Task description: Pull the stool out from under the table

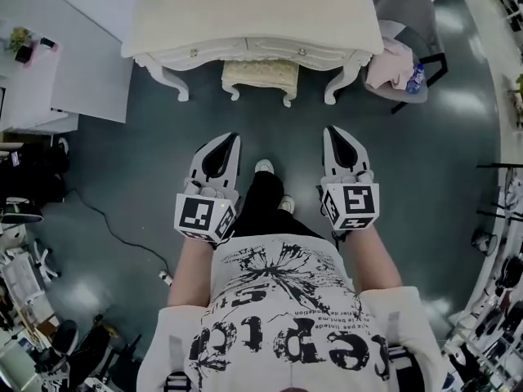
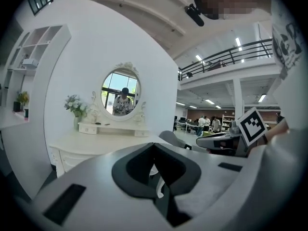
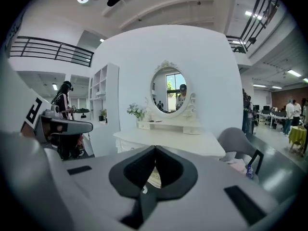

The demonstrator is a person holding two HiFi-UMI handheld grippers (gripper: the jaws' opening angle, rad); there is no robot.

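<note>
Stool (image 1: 260, 75) sits tucked under the surface (image 1: 245, 23), so from above we see only its cushioned front edge and two legs; the rest is hidden. We hold the left gripper (image 1: 229, 141) and right gripper (image 1: 333, 133) side by side, aimed at it but well apart, probably because we have not stepped in yet. Both pairs of jaws are pressed together on nothing.
</note>
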